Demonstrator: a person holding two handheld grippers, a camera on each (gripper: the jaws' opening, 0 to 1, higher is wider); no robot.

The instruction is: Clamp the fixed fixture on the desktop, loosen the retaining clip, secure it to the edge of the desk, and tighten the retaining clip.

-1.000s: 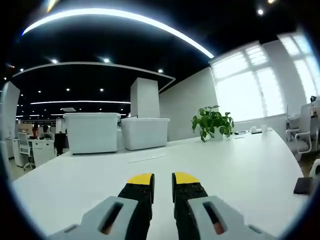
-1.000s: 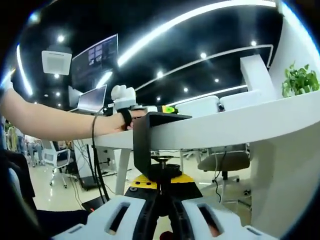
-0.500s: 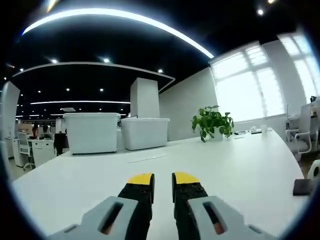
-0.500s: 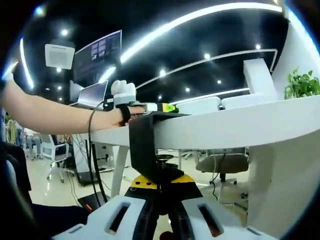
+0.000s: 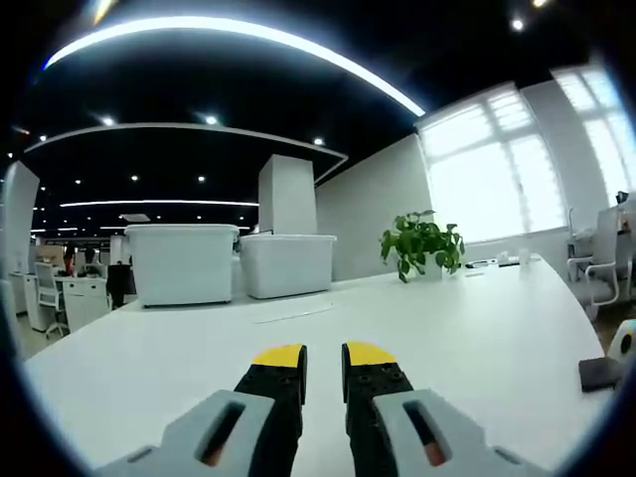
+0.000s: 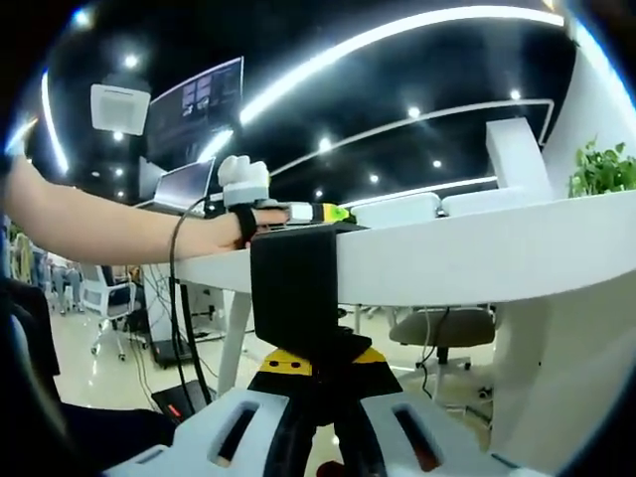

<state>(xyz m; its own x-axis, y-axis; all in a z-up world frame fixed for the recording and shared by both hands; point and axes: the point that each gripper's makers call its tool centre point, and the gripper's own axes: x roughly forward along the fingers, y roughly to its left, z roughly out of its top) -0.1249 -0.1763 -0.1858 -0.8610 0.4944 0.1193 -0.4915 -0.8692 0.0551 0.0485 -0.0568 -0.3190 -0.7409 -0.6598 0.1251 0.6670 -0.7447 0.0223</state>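
**Fixture seated on bench edge; right gripper at its underside**

Left gripper view: the left gripper (image 5: 323, 366) sits low at bottom centre, its yellow-tipped jaws nearly together with a narrow gap and nothing between them. They rest over the white bench (image 5: 477, 328), whose top is smooth, glossy and largely bare. A small dark object (image 5: 600, 373) lies at the far right edge of the frame. Two white storage bins (image 5: 184, 261) stand at left of centre, with a potted plant (image 5: 421, 242) to their right. Behind them are a white pillar (image 5: 287, 194), a bright window (image 5: 477, 169) at upper right, and a black ceiling crossed by a curved light strip (image 5: 248, 32) and spot lamps.

Right gripper view: seen from below the bench level, the black fixture (image 6: 295, 286) straddles the bench edge at centre frame, its top lip over the surface and its body hanging below. The right gripper (image 6: 320, 383) at bottom centre has its jaws drawn tight together, pressed up against the fixture's lower part; the clip itself is hidden, so what they grip cannot be told. A person's forearm (image 6: 109, 231) reaches in from the left to the left gripper's body above the bench. A ceiling air unit (image 6: 120, 107) and a hanging screen (image 6: 194, 99) occupy the upper left; an office chair (image 6: 442, 328) stands under the bench.
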